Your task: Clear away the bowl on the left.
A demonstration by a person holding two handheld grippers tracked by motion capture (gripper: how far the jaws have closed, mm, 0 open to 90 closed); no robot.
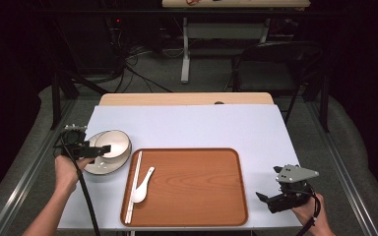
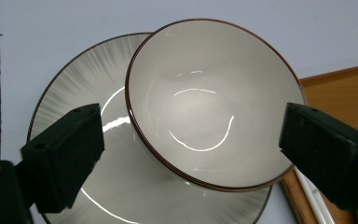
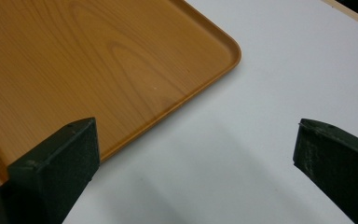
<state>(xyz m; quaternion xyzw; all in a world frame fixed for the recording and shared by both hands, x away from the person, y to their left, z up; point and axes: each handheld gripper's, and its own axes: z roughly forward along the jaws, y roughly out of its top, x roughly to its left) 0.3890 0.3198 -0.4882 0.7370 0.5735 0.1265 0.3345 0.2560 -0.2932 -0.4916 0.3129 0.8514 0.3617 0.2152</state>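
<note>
High view: the bowl (image 1: 113, 143) sits tilted on the plate (image 1: 103, 162), just left of the tray (image 1: 192, 184). The left gripper (image 1: 101, 149) reaches in at the bowl's near rim, forearm angled up from below. The right gripper (image 1: 270, 199) rests off the tray's right edge.

Left gripper view: jaws spread wide, straddling the bowl (image 2: 214, 102). Glazed ceramic is likely rigid, slippery and breakable; grip across the rim wall.

Right gripper view: jaws apart, empty, beside the tray (image 3: 98, 70) corner.

I can read no text, label, brand or number on anything here; the surfaces I see are all plain.
</note>
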